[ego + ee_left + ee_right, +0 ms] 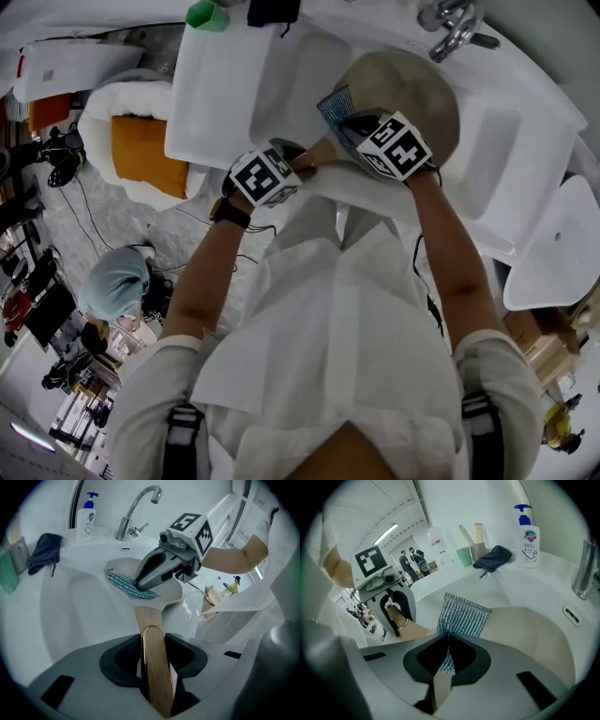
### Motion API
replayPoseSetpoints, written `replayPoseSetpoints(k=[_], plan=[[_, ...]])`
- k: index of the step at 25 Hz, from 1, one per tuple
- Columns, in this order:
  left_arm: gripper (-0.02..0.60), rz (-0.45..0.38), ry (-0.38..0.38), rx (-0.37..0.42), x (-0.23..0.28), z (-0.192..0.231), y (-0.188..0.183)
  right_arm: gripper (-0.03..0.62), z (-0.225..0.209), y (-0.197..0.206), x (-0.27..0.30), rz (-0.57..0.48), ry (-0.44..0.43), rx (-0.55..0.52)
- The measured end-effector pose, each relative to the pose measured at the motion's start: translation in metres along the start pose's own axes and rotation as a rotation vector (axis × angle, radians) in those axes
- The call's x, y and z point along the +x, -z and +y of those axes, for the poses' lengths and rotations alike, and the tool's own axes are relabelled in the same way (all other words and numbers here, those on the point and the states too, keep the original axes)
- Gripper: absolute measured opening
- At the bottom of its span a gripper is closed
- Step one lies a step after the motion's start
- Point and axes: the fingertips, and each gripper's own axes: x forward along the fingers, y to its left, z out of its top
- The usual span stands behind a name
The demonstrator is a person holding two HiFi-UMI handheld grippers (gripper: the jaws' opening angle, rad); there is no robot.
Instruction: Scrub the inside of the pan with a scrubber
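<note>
A beige pan [412, 94] sits tilted in the white sink [525, 159]. Its wooden handle [154, 667] runs between the jaws of my left gripper [153, 641], which is shut on it at the sink's near rim. My right gripper [361, 127] hangs over the pan's left side, shut on a blue woven scrubber [335, 108]. In the right gripper view the scrubber [461, 616] sticks out flat from the closed jaws above the pan's inside [525, 634]. The left gripper view shows the scrubber [126, 584] lifted just over the pan's rim [164, 597].
A faucet [138, 508] stands behind the basin, with a soap pump bottle [86, 522] and a dark cloth [44, 552] on the counter to its left. A green cup [464, 556] stands further along the counter. People stand in the background.
</note>
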Motion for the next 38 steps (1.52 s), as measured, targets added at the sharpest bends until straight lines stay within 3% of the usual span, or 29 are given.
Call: replayPoseSetpoints(k=[4,10,15,23,32,38], plan=[[0.166,-0.002,0.000,-0.001,0.000,0.000,0.000,0.014,-0.021,-0.015,0.006,0.002,0.083,0.003],[0.166,-0.003,-0.002,0.001,0.000,-0.001,-0.001,0.014,-0.054,-0.035,0.008,-0.029,0.161,0.113],[0.166,-0.003,-0.001,0.001,-0.001,0.000,-0.001,0.014,-0.037,-0.030,0.007,-0.002,0.113,0.124],[0.166,-0.006,-0.002,0.004,-0.001,0.000,-0.001,0.014,0.024,0.010,-0.011,0.116,-0.001,0.104],[0.166,-0.008,-0.007,0.002,-0.001,-0.001,0.000,0.014,0.052,0.055,-0.042,0.231,0.005,0.014],[0.166,-0.007,-0.010,0.002,-0.001,-0.001,0.001,0.014,0.055,0.087,-0.064,0.273,0.041,0.009]])
